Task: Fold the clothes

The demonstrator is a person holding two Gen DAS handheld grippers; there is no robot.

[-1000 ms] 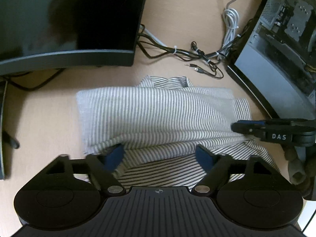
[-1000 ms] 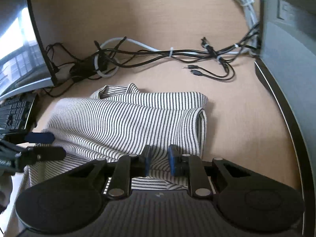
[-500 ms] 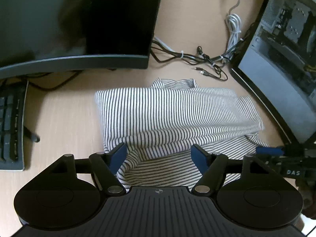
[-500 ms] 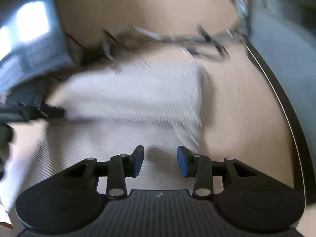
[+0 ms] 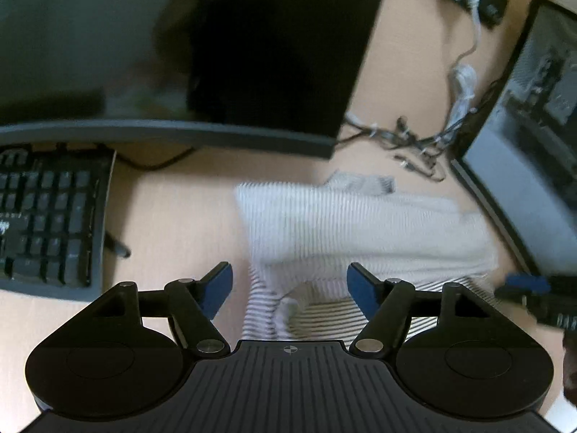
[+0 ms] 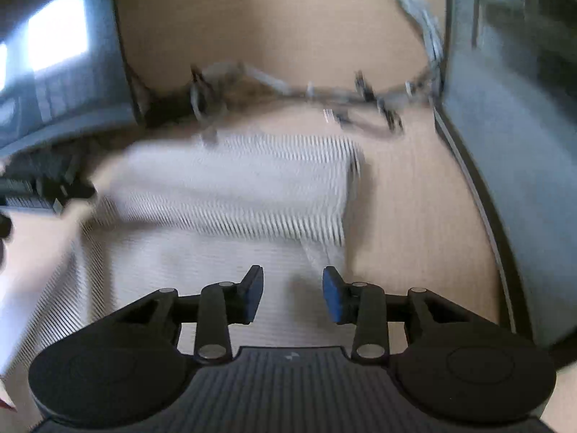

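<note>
The striped garment [image 5: 360, 231] lies folded on the wooden desk, a thick folded layer over a flatter layer nearer me; both views are blurred. My left gripper [image 5: 288, 288] hovers over the garment's near left corner. Its jaws stand wide, are closing slightly, and no cloth is pinched between the blue pads [image 5: 216, 288]. My right gripper [image 6: 293, 294] hangs above the garment [image 6: 234, 187] near its right edge. Its jaws are opening and nothing is between them. The right gripper's tip [image 5: 530, 285] shows at the far right of the left wrist view.
A dark monitor [image 5: 180, 54] stands behind the garment, with a black keyboard [image 5: 47, 216] to its left. A tangle of cables [image 5: 407, 140] lies beyond the collar. A computer case [image 6: 505, 144] walls off the right side. Bare desk [image 6: 414, 216] lies between garment and case.
The right gripper, shut on the garment's near edge a second ago, has let go and opened. Both grippers have drawn back and risen, so the garment looks farther off and the keyboard has come into view.
</note>
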